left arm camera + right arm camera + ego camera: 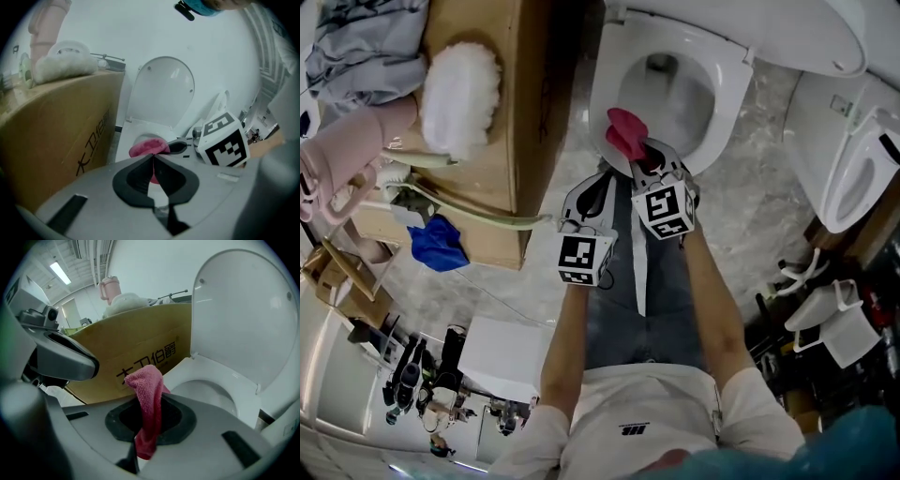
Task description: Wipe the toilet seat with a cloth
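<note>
The right hand-held gripper [149, 420] is clamped on a pink cloth [146, 383], which runs up between its closed jaws and folds over in a soft bunch beyond the tips. In the head view this right hand-held gripper [643, 157] reaches forward with the cloth [624, 130] at the near left edge of the toilet seat [729, 101]; the cloth seems to rest on the rim there, though contact is hard to confirm. The left hand-held gripper [153, 161] holds nothing, its jaws shut tip to tip. It sits just left of the right one and slightly nearer the person [602, 180], with the two marker cubes close together.

The white toilet seat [220, 373] is down over the bowl, and the lid [243, 310] stands raised behind it. Left of the toilet, right beside it, stands a tall cardboard box [508, 131] with dark print on its side [147, 355]. A white fluffy pad [460, 94] lies on top of the box, and a blue rag [437, 244] lies on the floor at its near left corner
</note>
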`<state>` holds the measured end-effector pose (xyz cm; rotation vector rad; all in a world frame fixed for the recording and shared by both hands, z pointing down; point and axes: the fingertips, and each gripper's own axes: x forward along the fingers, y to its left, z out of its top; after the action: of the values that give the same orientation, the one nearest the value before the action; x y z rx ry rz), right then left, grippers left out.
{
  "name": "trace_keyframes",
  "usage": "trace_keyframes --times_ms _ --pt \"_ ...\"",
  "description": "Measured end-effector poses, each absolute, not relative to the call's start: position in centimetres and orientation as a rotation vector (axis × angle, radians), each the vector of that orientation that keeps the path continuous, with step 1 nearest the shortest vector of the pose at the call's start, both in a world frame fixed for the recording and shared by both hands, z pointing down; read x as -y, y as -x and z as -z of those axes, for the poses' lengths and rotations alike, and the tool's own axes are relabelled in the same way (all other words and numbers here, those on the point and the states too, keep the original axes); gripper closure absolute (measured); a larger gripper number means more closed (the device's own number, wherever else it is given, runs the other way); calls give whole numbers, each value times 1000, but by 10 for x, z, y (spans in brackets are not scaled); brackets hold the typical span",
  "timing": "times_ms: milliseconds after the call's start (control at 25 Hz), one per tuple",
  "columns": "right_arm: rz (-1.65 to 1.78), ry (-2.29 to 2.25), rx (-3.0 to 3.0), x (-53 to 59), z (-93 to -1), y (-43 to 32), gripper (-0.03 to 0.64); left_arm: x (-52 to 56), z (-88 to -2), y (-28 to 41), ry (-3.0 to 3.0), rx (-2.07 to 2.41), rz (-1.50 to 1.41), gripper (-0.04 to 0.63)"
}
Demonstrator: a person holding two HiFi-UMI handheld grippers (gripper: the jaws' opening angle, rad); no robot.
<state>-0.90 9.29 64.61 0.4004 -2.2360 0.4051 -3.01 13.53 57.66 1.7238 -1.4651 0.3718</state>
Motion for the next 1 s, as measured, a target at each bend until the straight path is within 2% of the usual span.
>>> trace_keyframes --times_ms 1000 --pt "-293 -43 2170 -164 -741 53 592 -169 -626 63 -1629 1494 -474 581"
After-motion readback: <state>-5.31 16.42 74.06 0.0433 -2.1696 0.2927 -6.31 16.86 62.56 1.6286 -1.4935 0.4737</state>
